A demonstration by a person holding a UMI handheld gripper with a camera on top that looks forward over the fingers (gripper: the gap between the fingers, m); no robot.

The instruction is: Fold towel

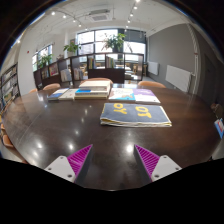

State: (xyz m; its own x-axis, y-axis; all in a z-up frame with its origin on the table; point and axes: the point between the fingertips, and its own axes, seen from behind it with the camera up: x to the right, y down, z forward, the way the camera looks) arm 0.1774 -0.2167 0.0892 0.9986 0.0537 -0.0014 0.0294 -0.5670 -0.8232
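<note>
A folded towel with grey, yellow and white patches and large letters lies flat on the dark glossy table, ahead of the fingers and a little to the right. My gripper is open and empty above the bare table, its two magenta pads spread wide apart. Nothing is between the fingers. The towel is well beyond the fingertips.
Two more folded cloths lie farther back on the table: a blue and yellow one to the left and a pale pink one behind the towel. Chairs, shelves with plants and large windows stand beyond the table.
</note>
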